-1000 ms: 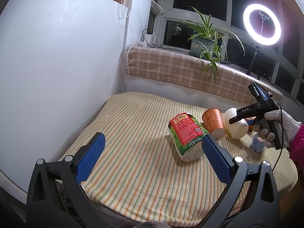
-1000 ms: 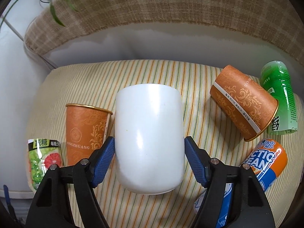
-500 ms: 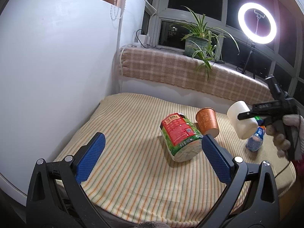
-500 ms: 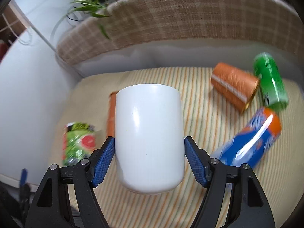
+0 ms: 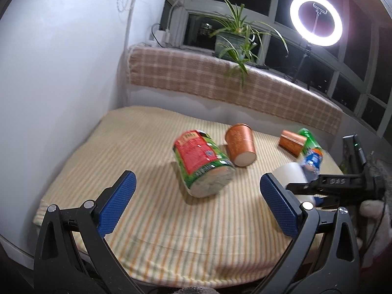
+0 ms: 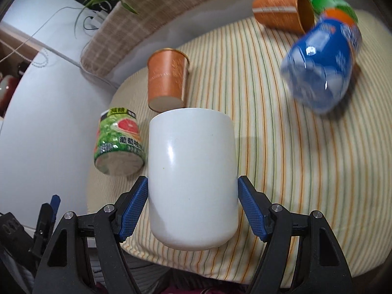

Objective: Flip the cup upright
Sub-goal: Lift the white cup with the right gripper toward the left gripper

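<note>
A plain white cup (image 6: 192, 176) is clamped between the blue pads of my right gripper (image 6: 192, 210) and held above the striped cloth near the table's front edge. In the left wrist view the white cup (image 5: 290, 175) shows at the right, partly behind my left finger. My left gripper (image 5: 196, 203) is open and empty above the front of the table, facing a green and red paper cup (image 5: 202, 163) that lies on its side.
An orange paper cup (image 5: 241, 144) lies tipped beside the green one. A second orange cup (image 5: 291, 142), a green bottle (image 5: 308, 138) and a blue bottle (image 6: 321, 63) lie at the right. The striped tablecloth (image 5: 137, 152) meets a white wall at left.
My right gripper carried the white cup up, then toward the front and lower over the table. The left gripper's view shifted rightward and stayed open.
</note>
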`<state>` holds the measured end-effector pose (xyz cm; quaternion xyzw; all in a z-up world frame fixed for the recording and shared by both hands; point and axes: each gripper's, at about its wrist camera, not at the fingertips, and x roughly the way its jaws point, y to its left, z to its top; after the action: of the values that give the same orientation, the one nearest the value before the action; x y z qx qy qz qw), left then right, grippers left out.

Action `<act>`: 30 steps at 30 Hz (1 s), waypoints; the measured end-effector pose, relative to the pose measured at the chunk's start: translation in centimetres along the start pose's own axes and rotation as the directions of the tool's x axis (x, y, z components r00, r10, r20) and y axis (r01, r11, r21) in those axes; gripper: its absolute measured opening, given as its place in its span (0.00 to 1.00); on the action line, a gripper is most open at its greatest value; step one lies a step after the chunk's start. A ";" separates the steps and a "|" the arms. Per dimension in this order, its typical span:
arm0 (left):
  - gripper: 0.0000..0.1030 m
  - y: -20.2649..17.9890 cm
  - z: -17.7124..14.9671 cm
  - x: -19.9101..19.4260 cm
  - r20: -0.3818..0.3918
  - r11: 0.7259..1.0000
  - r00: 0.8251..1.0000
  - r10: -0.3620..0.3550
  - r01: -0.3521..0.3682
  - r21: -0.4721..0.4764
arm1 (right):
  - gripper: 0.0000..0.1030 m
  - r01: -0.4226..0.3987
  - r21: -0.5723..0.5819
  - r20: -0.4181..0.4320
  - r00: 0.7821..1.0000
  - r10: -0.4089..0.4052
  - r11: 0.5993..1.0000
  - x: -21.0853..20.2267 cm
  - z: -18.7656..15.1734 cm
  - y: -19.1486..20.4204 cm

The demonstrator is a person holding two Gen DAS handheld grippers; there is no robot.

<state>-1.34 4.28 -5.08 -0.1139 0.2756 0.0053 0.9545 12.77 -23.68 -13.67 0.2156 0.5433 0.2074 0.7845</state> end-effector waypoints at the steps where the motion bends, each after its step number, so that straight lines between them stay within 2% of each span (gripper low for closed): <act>1: 1.00 -0.1 0.0 0.1 -0.007 1.000 1.000 -0.008 0.008 -0.003 | 0.72 0.001 0.008 -0.002 1.000 -0.001 1.000 0.2 -0.1 -0.1; 4: 1.00 -0.6 -0.1 0.2 -0.022 1.000 0.999 -0.027 0.027 0.000 | 0.72 0.000 0.007 -0.003 1.000 0.000 1.000 0.4 -0.3 -0.1; 7: 0.99 -1.2 -0.1 0.7 -0.055 0.997 0.996 -0.072 0.072 -0.004 | 0.72 0.011 -0.042 -0.001 1.000 -0.011 0.999 0.3 -0.6 0.5; 9: 0.93 -1.5 -0.1 1.4 -0.108 0.991 0.986 -0.130 0.127 -0.036 | 0.72 0.025 -0.099 0.023 0.999 -0.023 0.995 -0.2 -0.9 1.1; 11: 0.92 -1.8 0.0 2.1 -0.149 0.983 0.972 -0.180 0.173 -0.060 | 0.72 0.044 -0.156 0.079 0.996 -0.032 0.987 -1.5 -1.5 1.7; 15: 0.91 -3.2 0.2 3.1 -0.202 0.964 0.943 -0.263 0.251 -0.083 | 0.73 0.035 -0.207 0.190 0.982 0.005 0.978 -5.1 -3.4 1.5; 17: 0.87 -3.8 0.3 4.0 -0.246 0.942 0.910 -0.334 0.311 -0.126 | 0.73 0.080 -0.216 0.258 0.966 -0.022 0.973 -6.9 -4.5 1.1; 19: 0.80 -4.5 0.4 5.4 -0.297 0.914 0.866 -0.401 0.359 -0.188 | 0.73 0.137 -0.199 0.329 0.942 -0.066 0.970 -8.7 -5.9 0.1; 21: 0.80 -5.4 0.5 6.9 -0.329 0.900 0.840 -0.431 0.372 -0.229 | 0.74 0.153 -0.159 0.370 0.925 -0.084 0.975 -9.9 -6.8 -1.1; 23: 0.77 -6.3 0.5 8.0 -0.357 0.894 0.821 -0.445 0.381 -0.237 | 0.75 0.142 -0.106 0.399 0.913 -0.089 0.984 -10.9 -7.9 -2.6; 26: 0.75 -7.7 0.4 10.1 -0.413 0.872 0.770 -0.486 0.402 -0.278 | 0.75 0.165 -0.060 0.419 0.899 -0.126 0.984 -11.8 -9.2 -4.1; 27: 0.75 -8.1 0.3 10.8 -0.427 0.868 0.757 -0.494 0.400 -0.295 | 0.75 0.175 -0.054 0.423 0.896 -0.136 0.983 -11.9 -9.6 -4.2; 30: 0.75 -8.7 0.0 12.5 -0.451 0.868 0.745 -0.492 0.380 -0.320 | 0.75 0.204 -0.050 0.437 0.885 -0.162 0.978 -12.3 -10.6 -4.8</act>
<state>9.94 -4.85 -9.79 -0.2714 0.4856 -0.2211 0.8010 -0.72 -33.29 -10.28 0.1662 0.3641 0.1051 0.9104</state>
